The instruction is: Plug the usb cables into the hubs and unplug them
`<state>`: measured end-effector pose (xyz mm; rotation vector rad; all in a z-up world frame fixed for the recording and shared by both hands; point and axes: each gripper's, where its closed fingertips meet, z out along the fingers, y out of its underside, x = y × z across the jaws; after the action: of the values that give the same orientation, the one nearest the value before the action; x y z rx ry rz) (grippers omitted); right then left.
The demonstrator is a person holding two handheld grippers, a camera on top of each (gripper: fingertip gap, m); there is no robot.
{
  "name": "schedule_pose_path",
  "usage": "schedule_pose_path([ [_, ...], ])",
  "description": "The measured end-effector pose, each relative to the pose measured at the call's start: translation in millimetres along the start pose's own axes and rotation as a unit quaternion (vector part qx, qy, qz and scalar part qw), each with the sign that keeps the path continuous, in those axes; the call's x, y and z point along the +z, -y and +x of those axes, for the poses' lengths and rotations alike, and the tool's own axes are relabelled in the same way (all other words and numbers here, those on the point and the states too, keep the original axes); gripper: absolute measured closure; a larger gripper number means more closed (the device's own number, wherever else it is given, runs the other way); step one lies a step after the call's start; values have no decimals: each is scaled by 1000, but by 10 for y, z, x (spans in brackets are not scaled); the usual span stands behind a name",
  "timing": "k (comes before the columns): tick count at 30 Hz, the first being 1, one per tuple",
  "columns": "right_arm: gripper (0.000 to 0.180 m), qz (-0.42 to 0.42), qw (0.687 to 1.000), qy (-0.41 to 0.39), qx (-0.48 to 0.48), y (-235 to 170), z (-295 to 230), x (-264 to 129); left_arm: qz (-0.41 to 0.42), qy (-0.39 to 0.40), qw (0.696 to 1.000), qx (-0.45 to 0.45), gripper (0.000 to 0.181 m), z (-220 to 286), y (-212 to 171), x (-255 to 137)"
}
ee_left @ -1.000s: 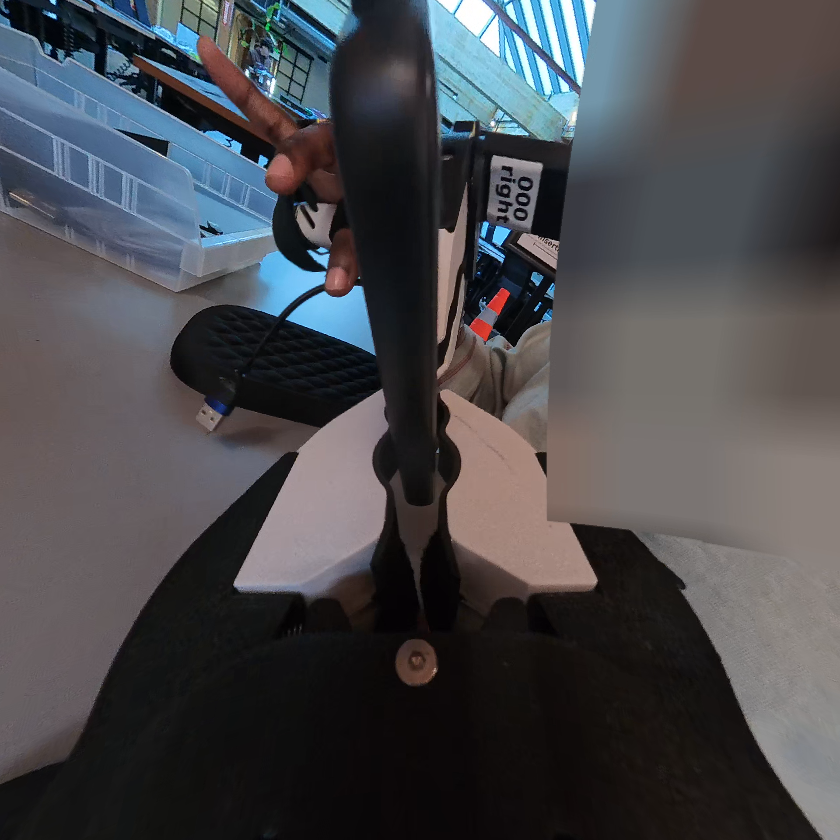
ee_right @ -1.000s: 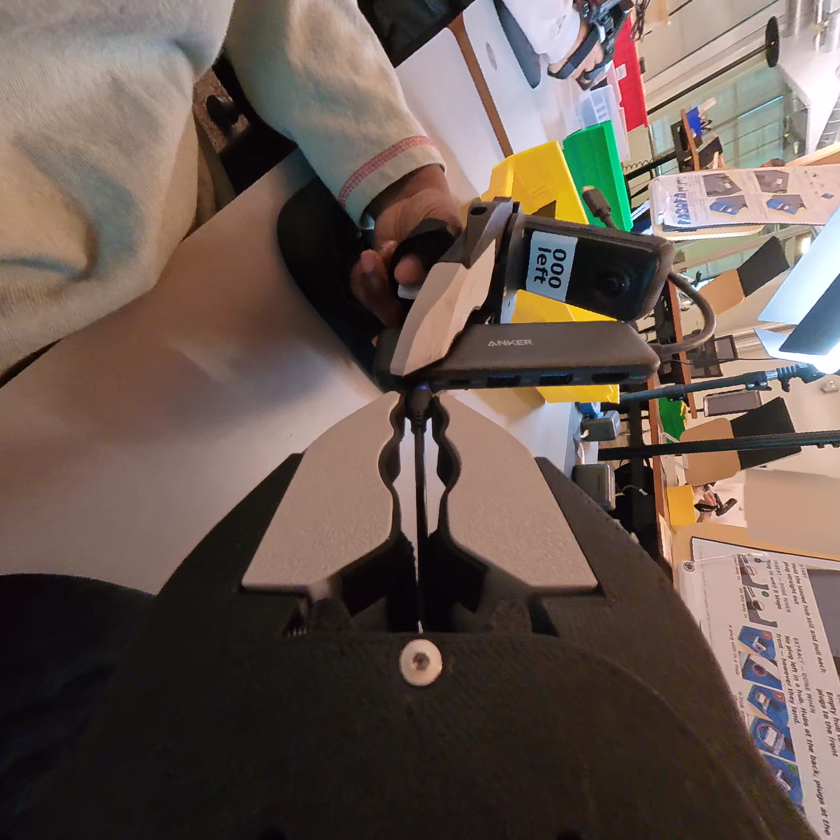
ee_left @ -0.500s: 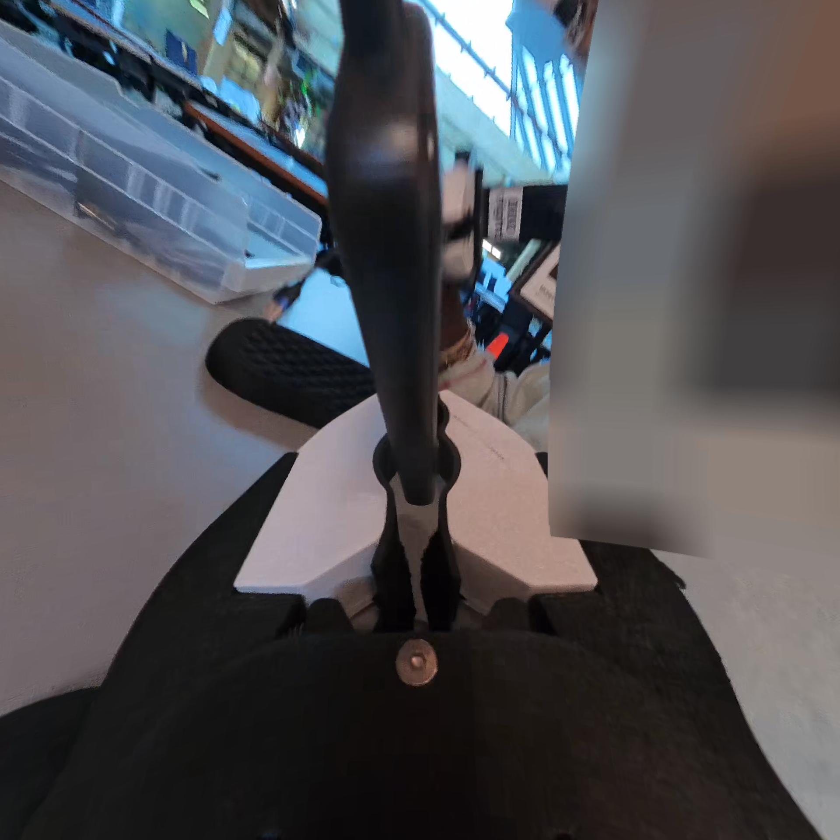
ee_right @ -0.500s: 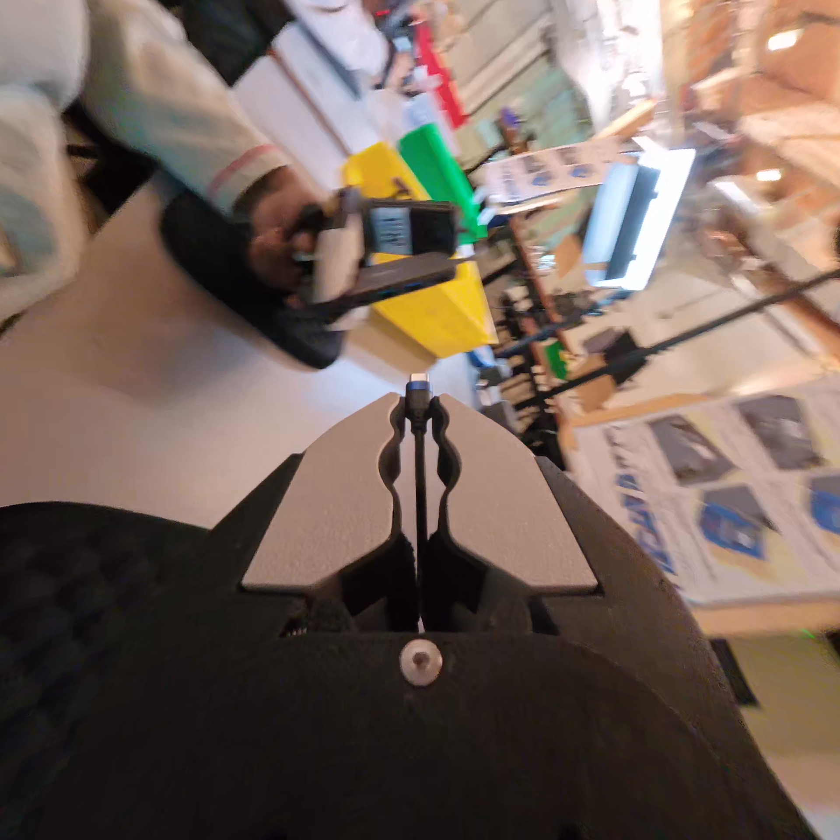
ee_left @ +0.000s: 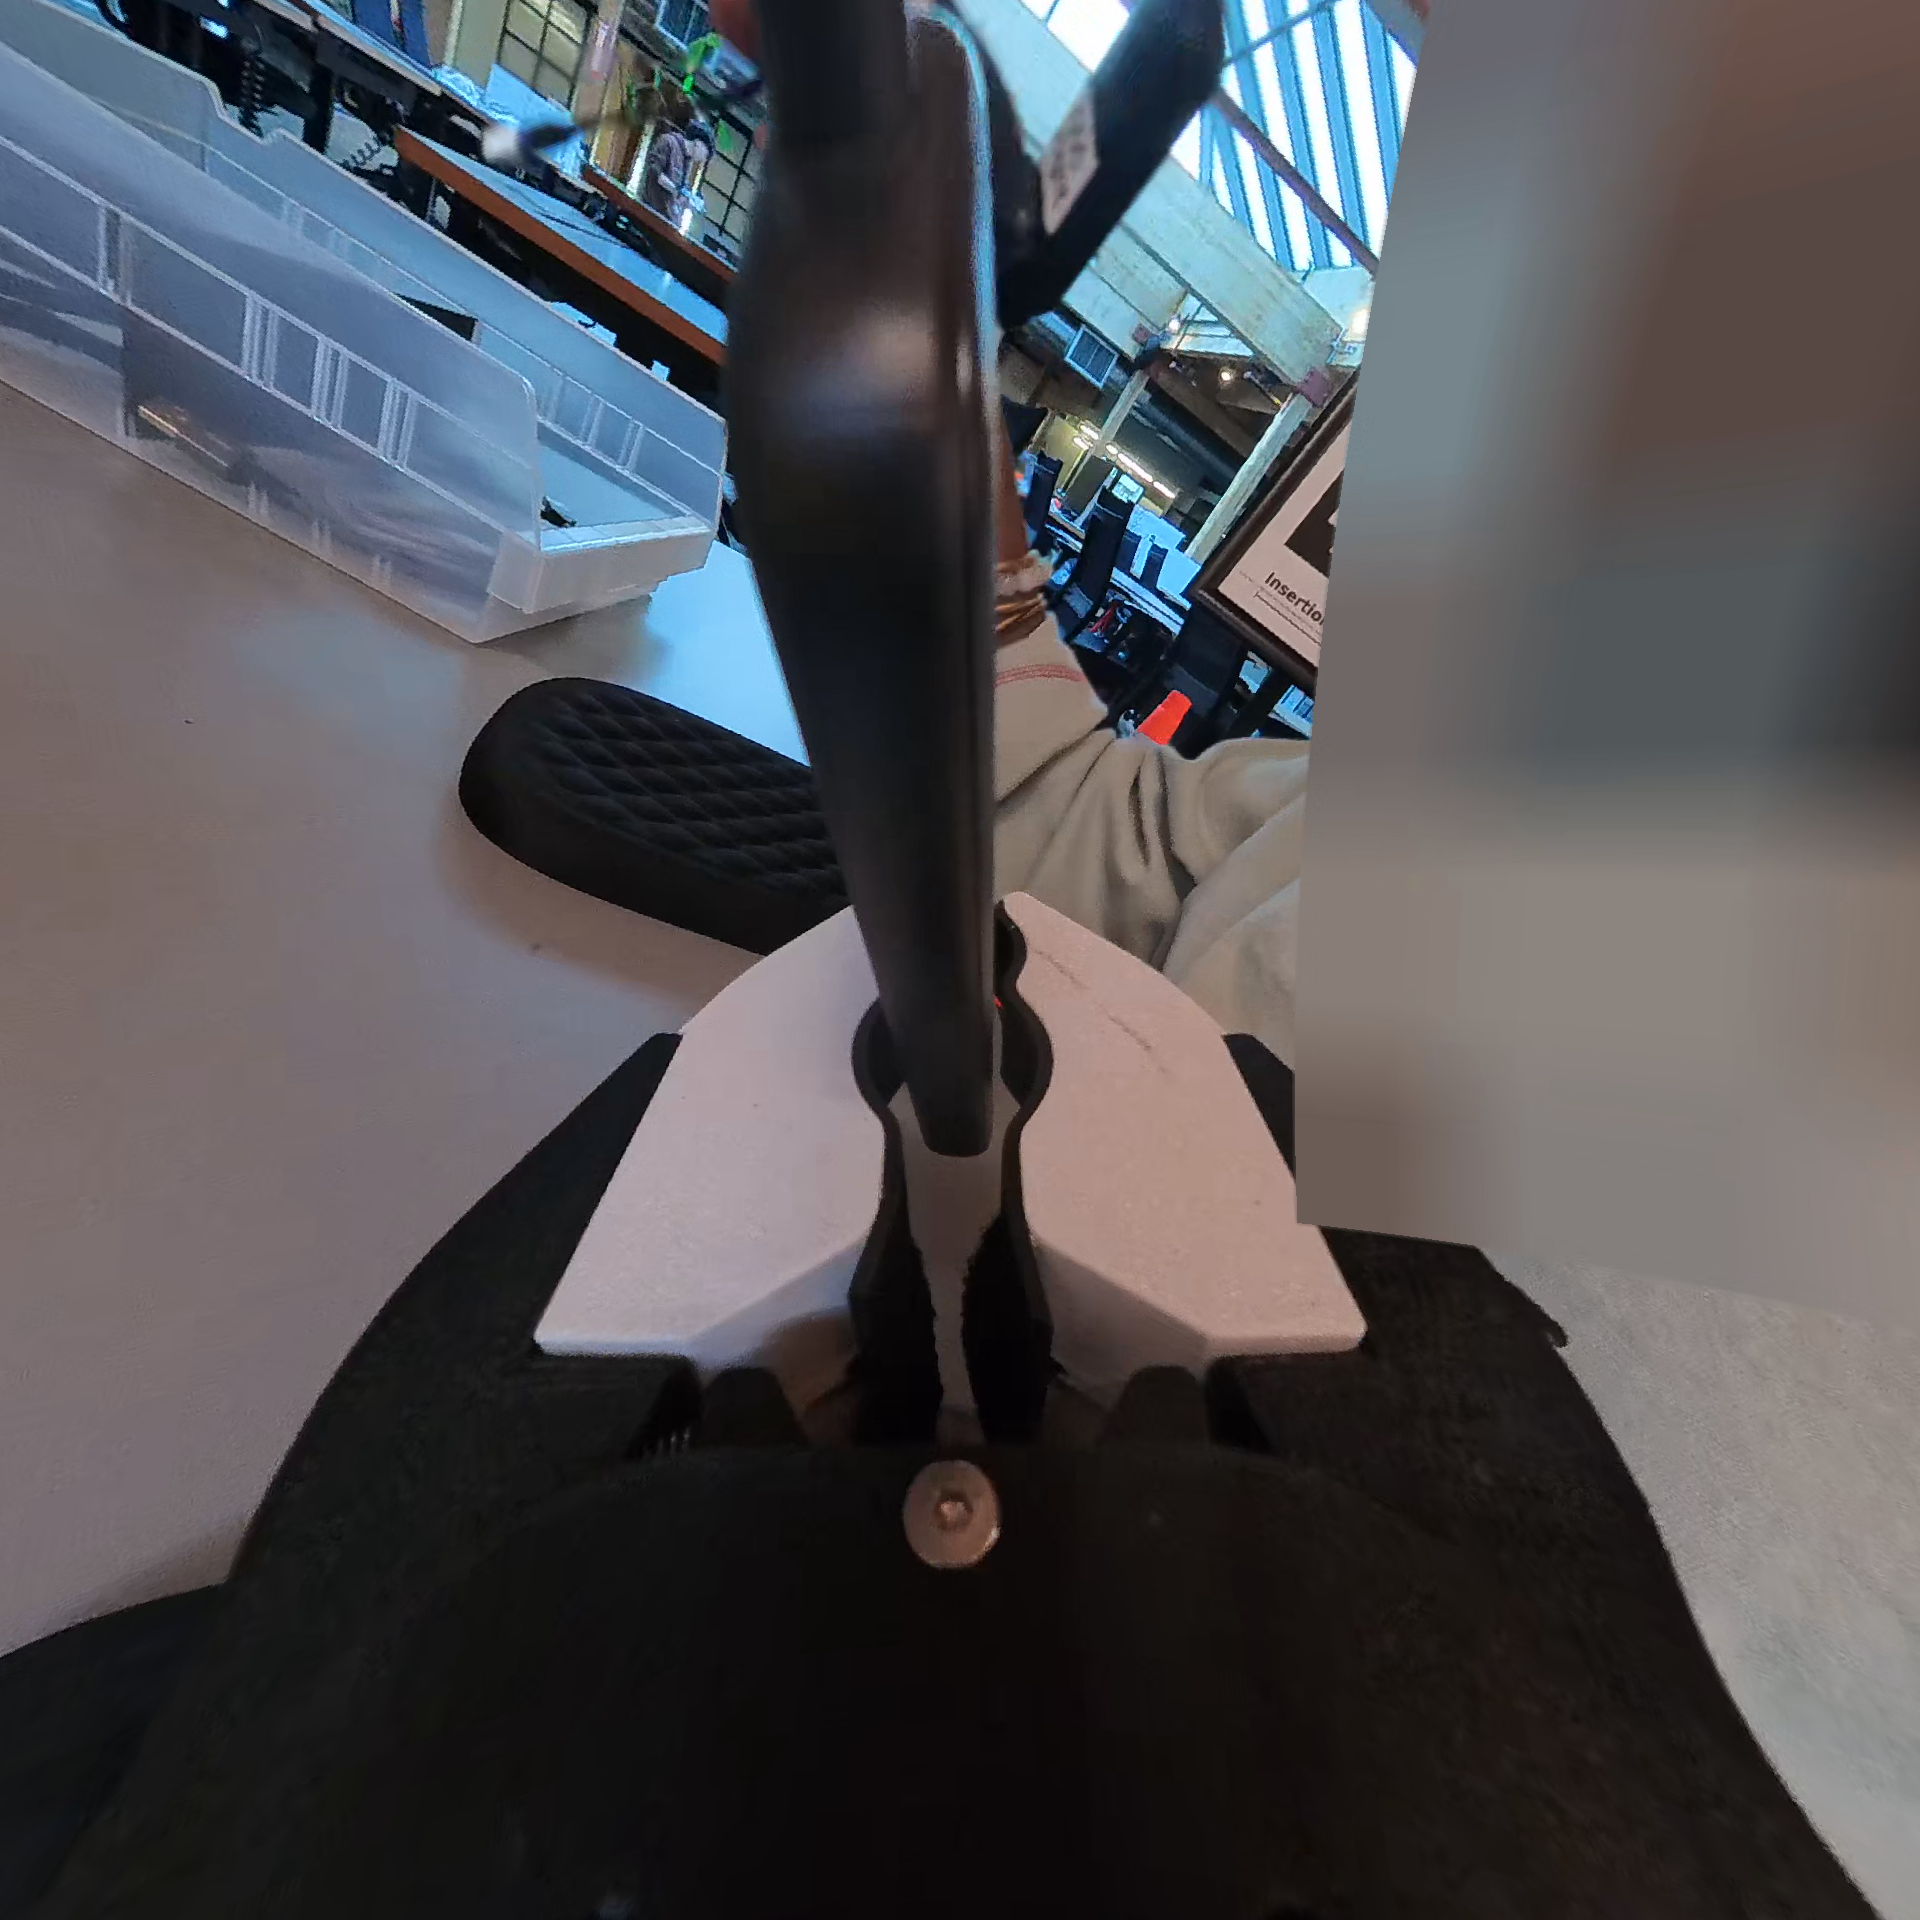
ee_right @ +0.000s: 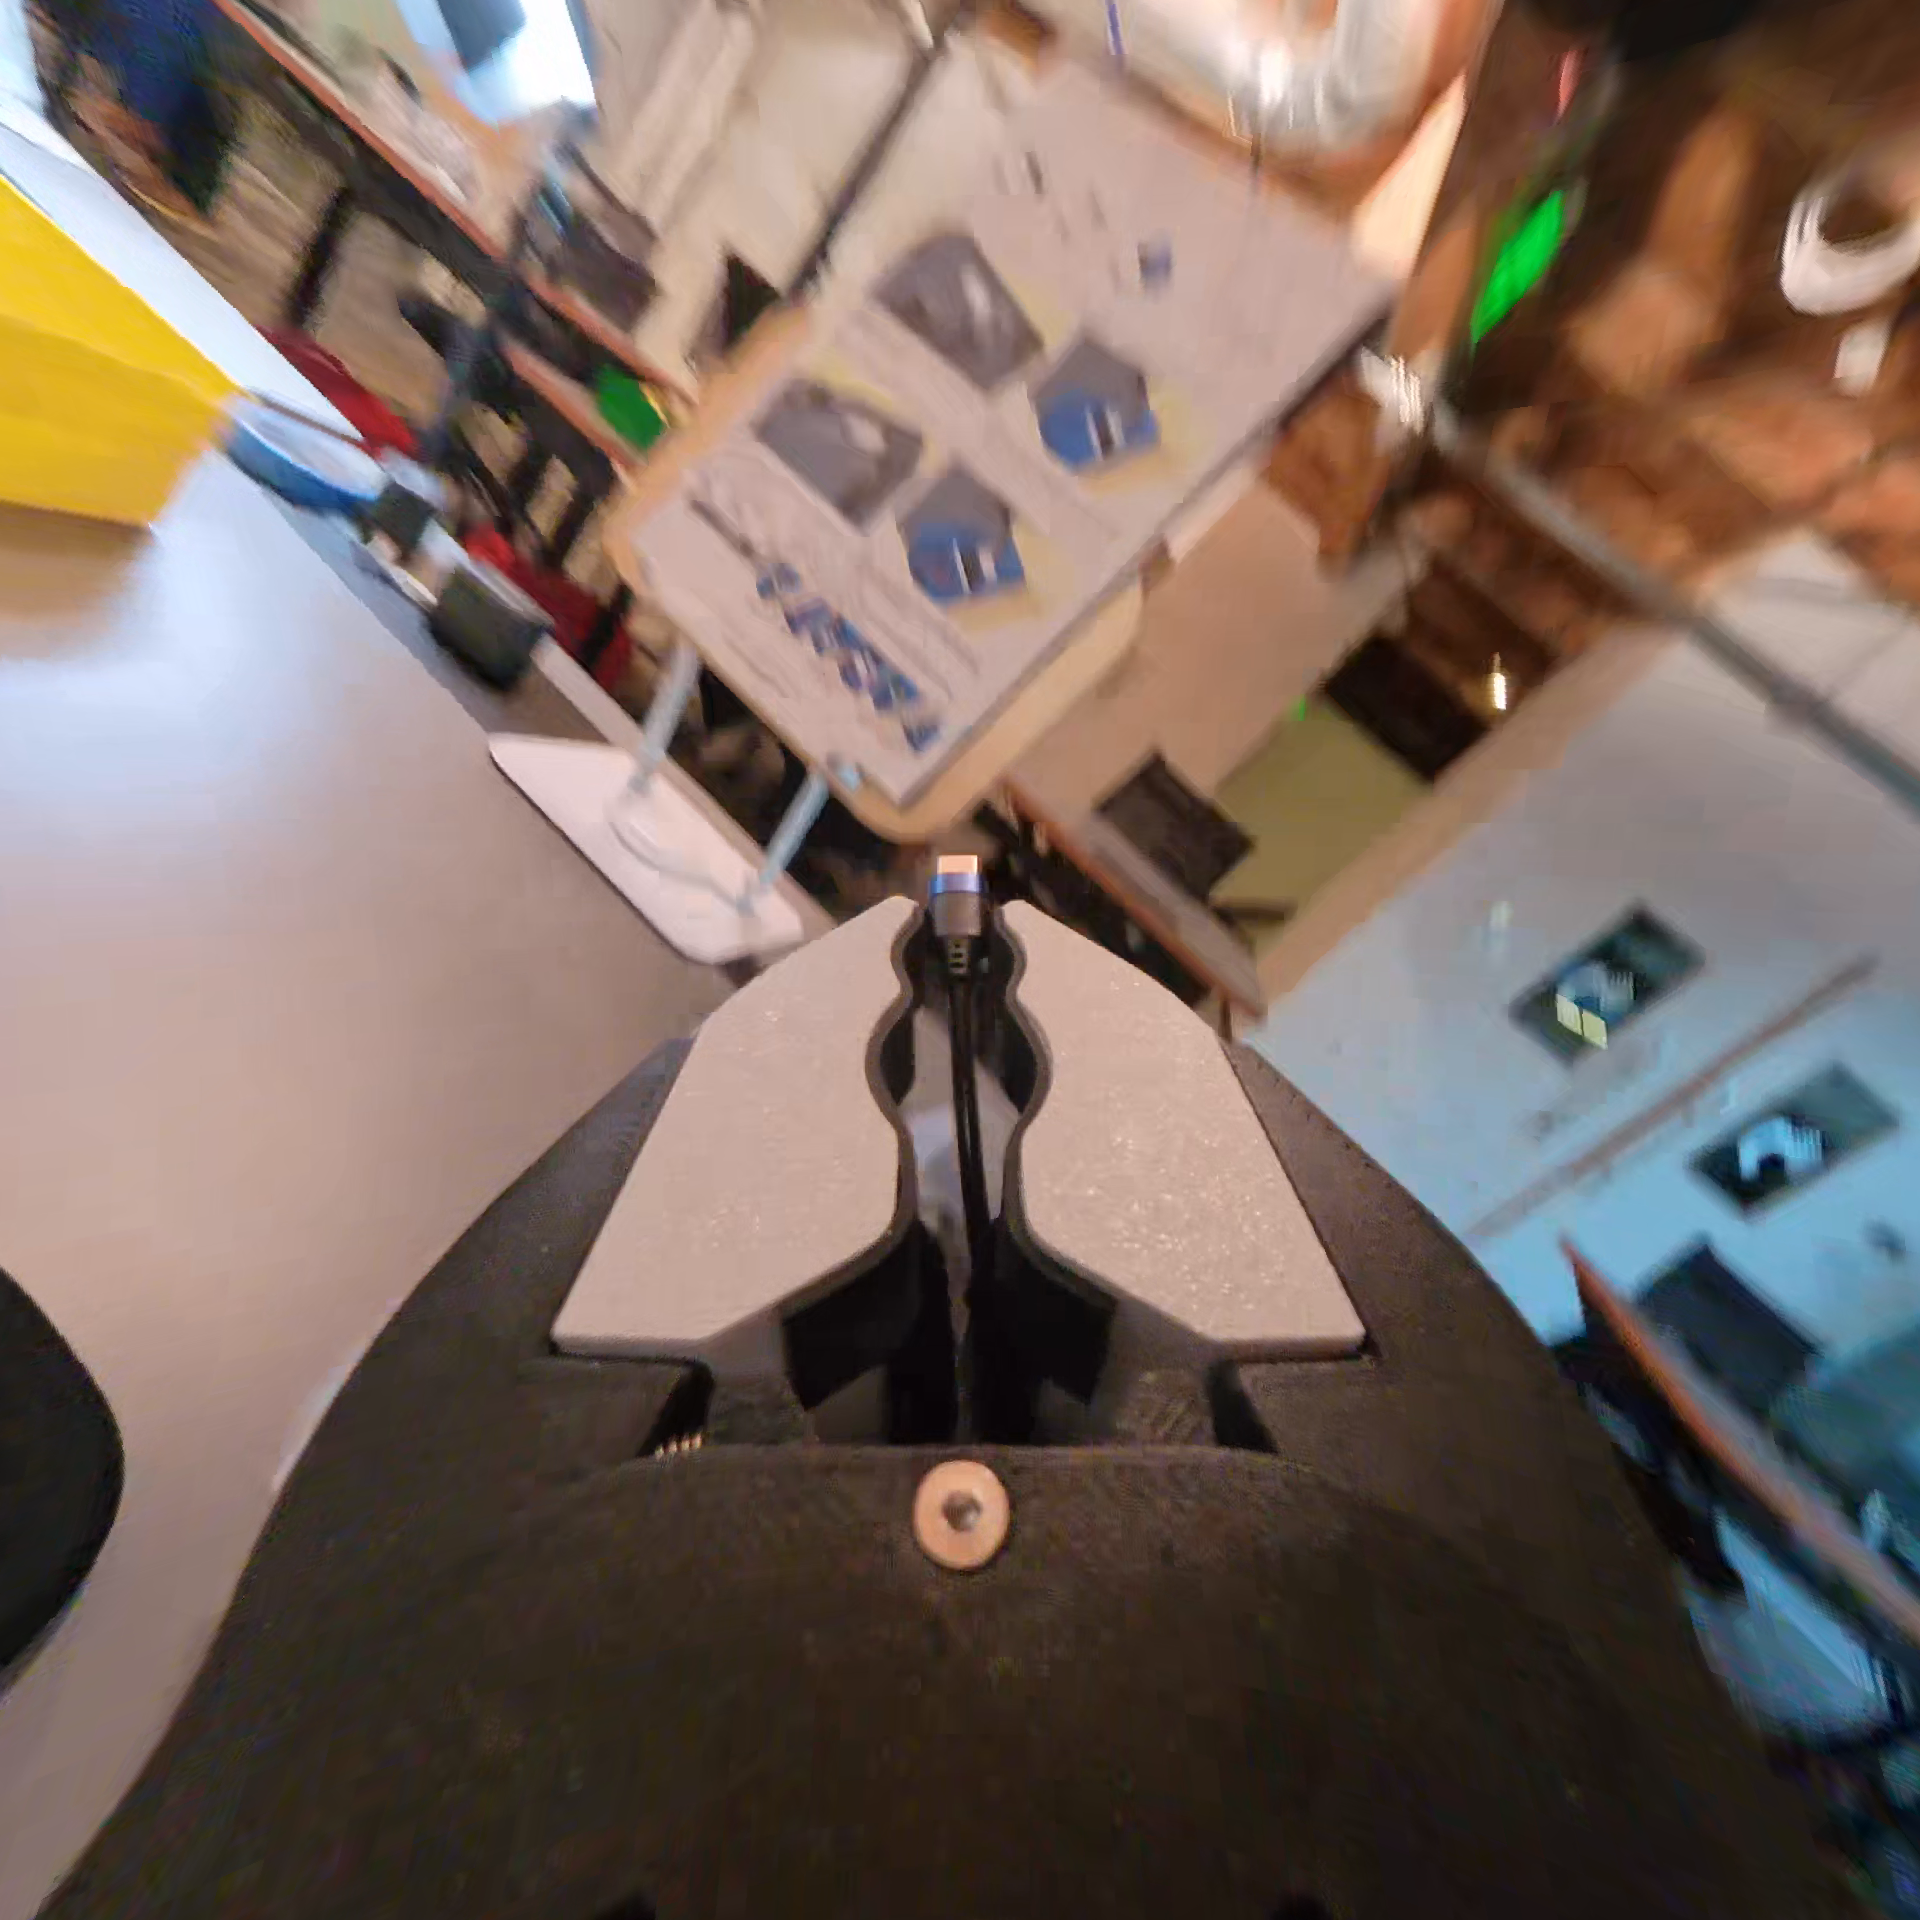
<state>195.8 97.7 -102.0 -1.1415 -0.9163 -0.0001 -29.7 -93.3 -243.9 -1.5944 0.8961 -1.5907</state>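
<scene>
In the left wrist view my left gripper (ee_left: 935, 925) is shut on the dark grey hub (ee_left: 873, 520), which stands edge-on and reaches up out of the frame. The right gripper's black body (ee_left: 1091, 135) shows above and behind the hub, with a pale sleeve (ee_left: 1122, 831) below it. In the right wrist view my right gripper (ee_right: 958, 914) is shut on the black USB cable (ee_right: 966, 1091). Its small silver plug (ee_right: 956, 878) sticks out past the fingertips, free in the air. The hub is not in the right wrist view.
A black wrist-rest pad (ee_left: 655, 790) lies on the grey table (ee_left: 260, 935), with clear plastic bins (ee_left: 312, 395) behind it. The right wrist view, blurred, shows a yellow bin (ee_right: 73, 416), an instruction board (ee_right: 935, 468) on a white-based stand (ee_right: 665, 821), and the pad's edge (ee_right: 42, 1475).
The right gripper pulled the plug out of the hub and swung away, so the hub left its view. In the left wrist view the right gripper rose and the cable's loose end left the table.
</scene>
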Motion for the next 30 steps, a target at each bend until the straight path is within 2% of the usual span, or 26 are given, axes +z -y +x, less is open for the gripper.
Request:
schedule_pose_path([
  [4,168,-159,985,-58,39,-809,114,17,2,-3,1000,-5,168,-3,4,-7],
  [7,168,-211,975,-70,16,-1114,85,10,-2,-2,1000,-2,168,-1,-7,4],
  [9,168,-245,969,-41,11,-1255,-34,8,-6,-1,1000,-1,168,-4,-17,8],
  [11,159,-282,958,24,36,-1384,-232,3,-7,-1,1000,-1,168,-4,-21,8],
  [14,152,-293,954,43,55,-1414,-298,-5,-8,0,1000,0,168,-8,-22,15],
  [19,149,-225,971,53,68,-1023,-335,31,-12,2,1000,2,168,-6,-36,21],
  [22,148,-126,983,80,104,-498,-480,125,-20,6,1000,5,168,-19,-48,30],
  [24,148,-46,982,131,127,-69,-727,197,-25,8,1000,8,168,-19,-61,40],
  [27,141,53,956,246,151,546,-1293,260,-27,10,1000,11,168,-18,-67,43],
  [29,126,104,929,317,159,878,-1701,269,-28,12,999,14,168,-18,-72,44],
  [30,125,123,913,352,168,1010,-1908,263,-29,13,999,16,168,-17,-74,46],
])
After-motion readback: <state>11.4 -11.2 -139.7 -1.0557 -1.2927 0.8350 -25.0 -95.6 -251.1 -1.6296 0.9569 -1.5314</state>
